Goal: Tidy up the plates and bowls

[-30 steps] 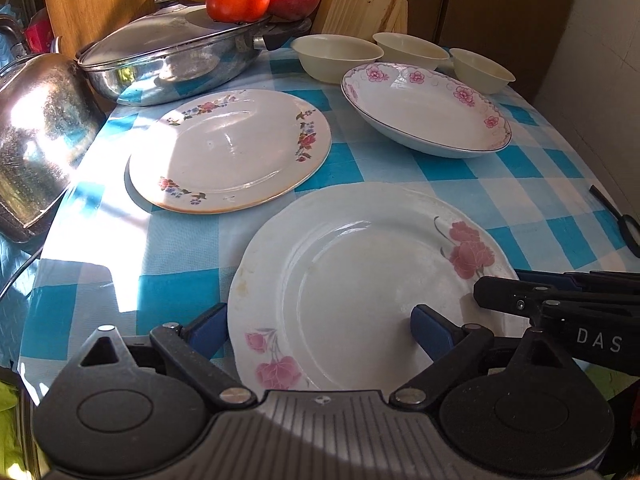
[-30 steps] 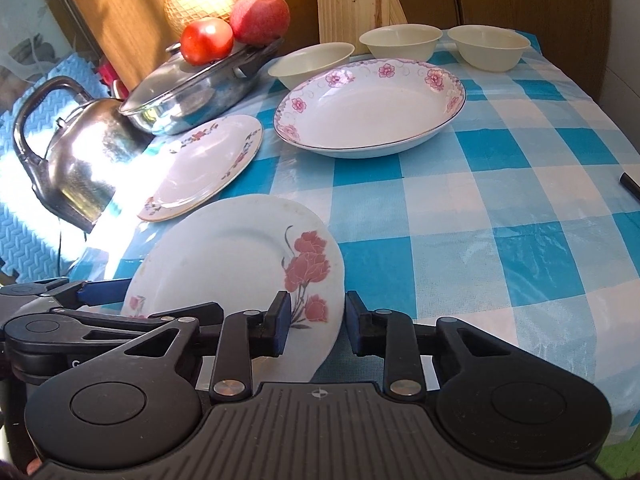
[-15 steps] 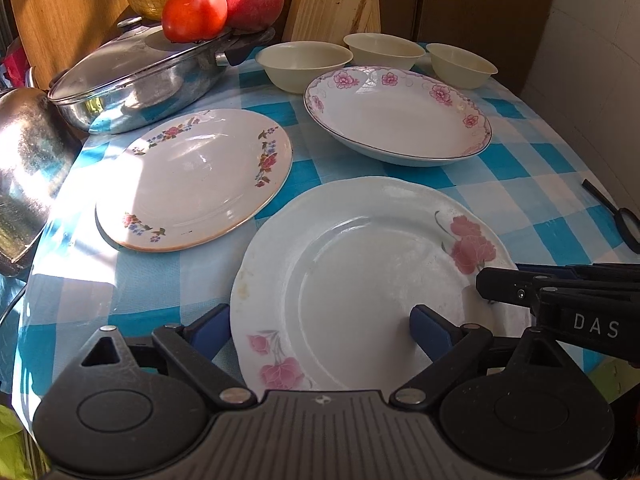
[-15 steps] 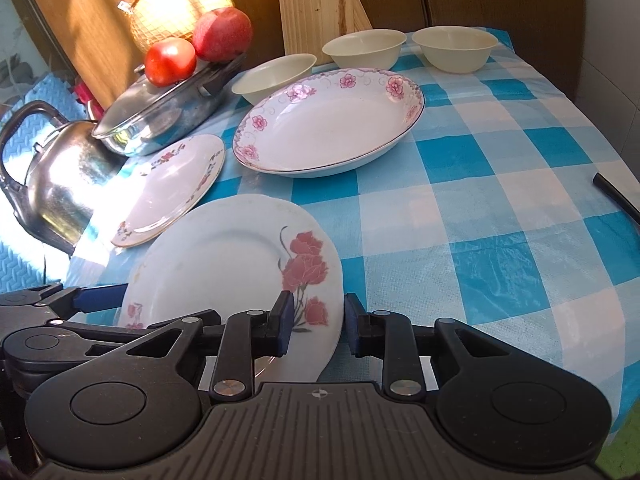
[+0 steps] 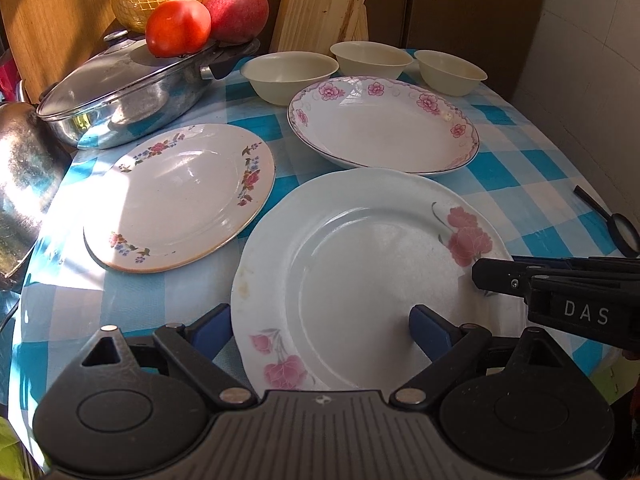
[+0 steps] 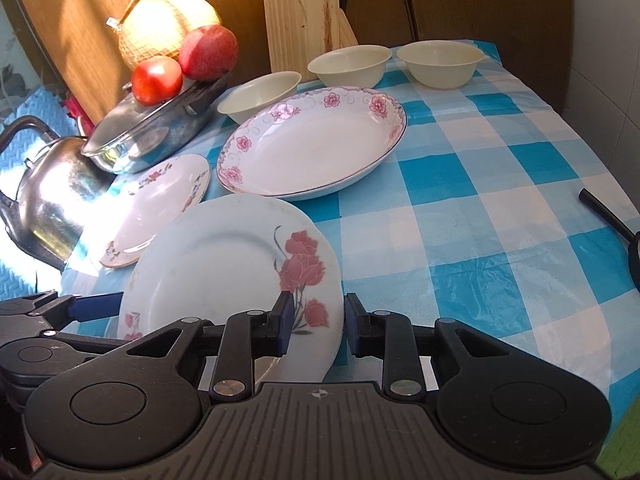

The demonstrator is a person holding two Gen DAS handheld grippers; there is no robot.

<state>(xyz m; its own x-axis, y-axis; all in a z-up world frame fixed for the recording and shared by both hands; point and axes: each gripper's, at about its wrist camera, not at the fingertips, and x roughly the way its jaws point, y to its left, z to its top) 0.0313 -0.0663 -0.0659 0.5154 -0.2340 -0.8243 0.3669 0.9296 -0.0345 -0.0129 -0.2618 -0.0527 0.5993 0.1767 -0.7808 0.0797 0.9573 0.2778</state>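
A white plate with pink roses (image 5: 360, 272) hangs tilted above the checked tablecloth. My right gripper (image 6: 318, 322) is shut on the rose plate's (image 6: 224, 264) right rim. My left gripper (image 5: 322, 328) is open wide at the plate's near edge, one finger by the left rim and the other over the plate's face. A flat plate with a small-flower border (image 5: 180, 196) lies to the left. Behind it sits a deep dish with a pink-flower rim (image 5: 384, 128). Three cream bowls (image 5: 288, 76) (image 5: 370, 58) (image 5: 448, 72) stand in a row at the back.
A lidded steel pan (image 5: 120, 96) with a tomato (image 5: 178, 28) and other fruit on it stands at the back left, next to a steel kettle (image 6: 52, 200). A wooden board (image 5: 320, 4) leans behind the bowls. A black magnifier (image 5: 620, 228) lies at the right table edge.
The rose plate has risen off the cloth and tilted, carried by my right gripper. Both grippers have moved forward toward the other dishes. Neither gripper's opening has changed.
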